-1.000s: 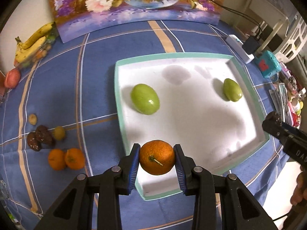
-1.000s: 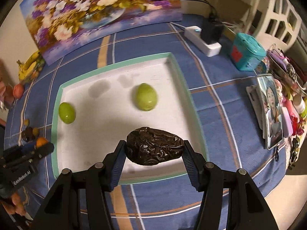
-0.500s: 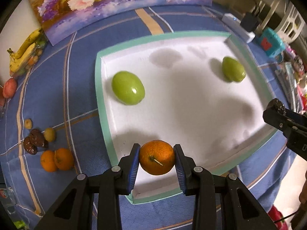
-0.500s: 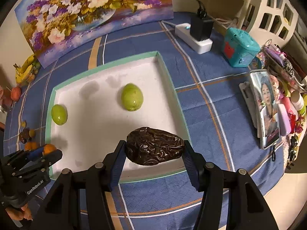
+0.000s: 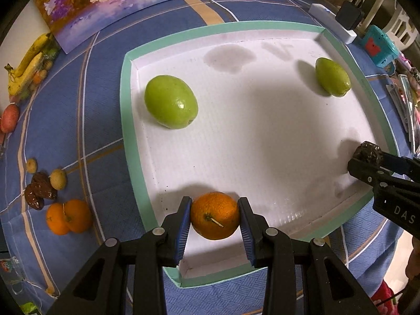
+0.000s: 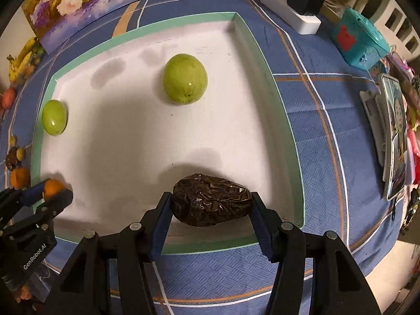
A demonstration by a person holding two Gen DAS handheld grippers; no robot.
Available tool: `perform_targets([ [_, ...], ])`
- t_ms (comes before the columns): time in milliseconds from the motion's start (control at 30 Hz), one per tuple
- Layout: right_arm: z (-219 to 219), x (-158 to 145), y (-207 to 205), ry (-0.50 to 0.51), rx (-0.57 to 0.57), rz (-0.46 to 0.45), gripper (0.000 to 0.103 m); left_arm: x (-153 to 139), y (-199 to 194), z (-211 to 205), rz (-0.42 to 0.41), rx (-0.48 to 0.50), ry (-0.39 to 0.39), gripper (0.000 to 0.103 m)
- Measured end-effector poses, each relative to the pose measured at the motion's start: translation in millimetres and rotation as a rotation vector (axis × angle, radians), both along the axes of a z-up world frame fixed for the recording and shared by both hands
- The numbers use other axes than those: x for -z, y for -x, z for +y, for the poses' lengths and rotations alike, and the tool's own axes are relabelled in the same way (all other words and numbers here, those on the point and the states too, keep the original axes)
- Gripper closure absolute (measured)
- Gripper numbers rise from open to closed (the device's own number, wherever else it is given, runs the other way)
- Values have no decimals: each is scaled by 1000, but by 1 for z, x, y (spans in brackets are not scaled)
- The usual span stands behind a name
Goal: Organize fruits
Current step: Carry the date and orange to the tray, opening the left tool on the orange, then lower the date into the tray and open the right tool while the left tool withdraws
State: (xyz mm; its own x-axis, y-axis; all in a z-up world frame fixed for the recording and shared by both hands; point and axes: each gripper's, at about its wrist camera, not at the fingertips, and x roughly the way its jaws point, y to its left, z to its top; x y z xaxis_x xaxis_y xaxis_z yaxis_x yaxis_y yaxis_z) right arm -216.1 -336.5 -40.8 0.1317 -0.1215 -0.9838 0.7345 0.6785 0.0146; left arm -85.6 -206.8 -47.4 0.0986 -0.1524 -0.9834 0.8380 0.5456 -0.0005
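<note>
Placing step, both hands loaded. My left gripper [image 5: 214, 221] had its fingers [image 5: 182, 223] closed on an orange [image 5: 214, 219], held just inside the near edge of the white tray [image 5: 126, 120]; whether it hung above the floor or touched it, I could not tell. My right gripper [image 6: 211, 206] pinched a dark wrinkled fruit [image 6: 211, 200] end to end, over the tray's near right corner. Farther in lay a large green fruit [image 5: 170, 102] to the left and a smaller green fruit [image 5: 332, 77] toward the far right wall. Off the tray, on the blue tabletop [image 5: 86, 120], two oranges [image 5: 68, 216] and small brown fruits [image 5: 39, 190] waited. Next move, as I judged it: lower each fruit to the floor, ease the fingers apart slowly so the orange would not roll, then withdraw.
</note>
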Motion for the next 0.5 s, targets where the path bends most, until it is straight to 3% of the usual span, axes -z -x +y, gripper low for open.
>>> perform_targets([
  [200, 3, 0, 0, 11, -4, 14, 43, 2, -15, 6, 18, -10, -8, 64],
  [500, 8, -5, -15, 16, 0, 23, 42, -16, -39, 16, 18, -25, 27, 47],
])
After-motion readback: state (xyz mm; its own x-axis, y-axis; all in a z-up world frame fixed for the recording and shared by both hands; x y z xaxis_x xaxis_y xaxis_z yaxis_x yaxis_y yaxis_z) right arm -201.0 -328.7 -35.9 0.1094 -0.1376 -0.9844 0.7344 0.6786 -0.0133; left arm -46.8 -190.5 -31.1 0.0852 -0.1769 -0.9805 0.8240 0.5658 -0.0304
